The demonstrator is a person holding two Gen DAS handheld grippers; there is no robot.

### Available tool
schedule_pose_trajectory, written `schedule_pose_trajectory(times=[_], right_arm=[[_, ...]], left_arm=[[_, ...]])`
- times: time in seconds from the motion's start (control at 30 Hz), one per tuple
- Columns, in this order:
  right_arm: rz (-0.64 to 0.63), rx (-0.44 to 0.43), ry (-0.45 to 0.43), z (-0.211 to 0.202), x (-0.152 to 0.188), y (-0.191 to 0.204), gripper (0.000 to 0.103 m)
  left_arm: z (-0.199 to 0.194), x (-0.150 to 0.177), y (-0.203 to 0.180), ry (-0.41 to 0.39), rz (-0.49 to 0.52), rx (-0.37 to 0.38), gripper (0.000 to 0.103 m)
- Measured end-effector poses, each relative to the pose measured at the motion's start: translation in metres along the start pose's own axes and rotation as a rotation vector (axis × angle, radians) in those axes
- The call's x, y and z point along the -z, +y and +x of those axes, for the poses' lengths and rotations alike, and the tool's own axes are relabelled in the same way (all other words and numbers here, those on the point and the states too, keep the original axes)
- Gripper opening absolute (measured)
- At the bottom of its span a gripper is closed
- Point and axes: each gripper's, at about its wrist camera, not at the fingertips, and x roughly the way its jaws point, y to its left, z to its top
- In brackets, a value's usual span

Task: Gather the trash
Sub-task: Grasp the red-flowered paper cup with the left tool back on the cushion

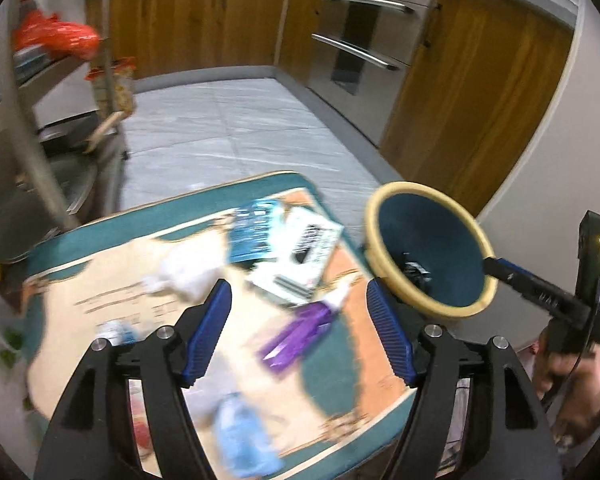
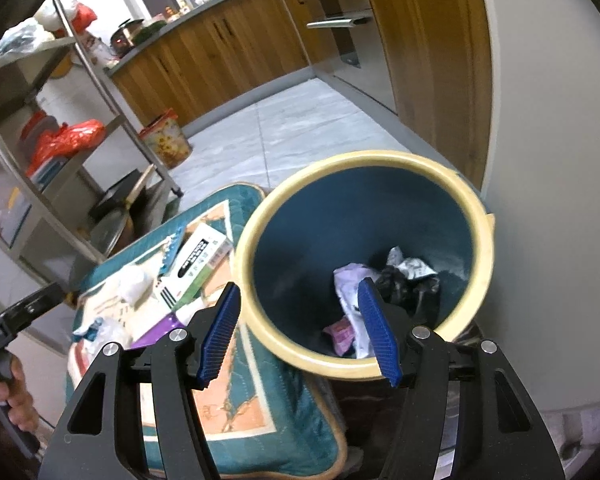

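Observation:
A teal and peach cushion [image 1: 342, 376] carries the trash: a purple wrapper [image 1: 296, 332], a white box with black print [image 1: 300, 258], a blue packet [image 1: 254, 228], white crumpled tissue [image 1: 188, 272] and a bluish plastic wrapper [image 1: 240, 436]. My left gripper [image 1: 300, 326] is open and empty above the purple wrapper. A teal bin with a cream rim [image 2: 364, 264] stands right of the cushion and holds crumpled wrappers [image 2: 360, 300]. My right gripper [image 2: 298, 332] is open and empty over the bin's near rim. The bin [image 1: 428, 248] and the right gripper show in the left wrist view too.
A steel shelf rack [image 2: 72, 128] with red bags stands to the left. Wooden cabinets [image 1: 204, 20] and an oven [image 1: 364, 32] line the far side. Grey tiled floor [image 1: 236, 128] lies beyond the cushion. A white wall [image 2: 540, 240] is right of the bin.

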Motion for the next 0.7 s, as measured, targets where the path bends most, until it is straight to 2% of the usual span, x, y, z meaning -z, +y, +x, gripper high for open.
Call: schedule_pose_trajectory(times=[0.3, 0.5, 0.7], right_arm=[[-0.096, -0.061, 0.040, 0.015, 0.003, 0.048, 0.063], [-0.152, -0.099, 0.070, 0.025, 0.008, 0.080, 0.063], [-0.196, -0.161, 0.106, 0.035, 0.016, 0.118, 0.063]], left_arm=[[-0.029, 0.023, 0.078, -0.017, -0.118, -0.125, 0.070], [-0.032, 0.048, 0.121, 0.014, -0.215, -0.157, 0.070], [-0.026, 0.073, 0.150, 0.080, -0.279, -0.168, 0.070]])
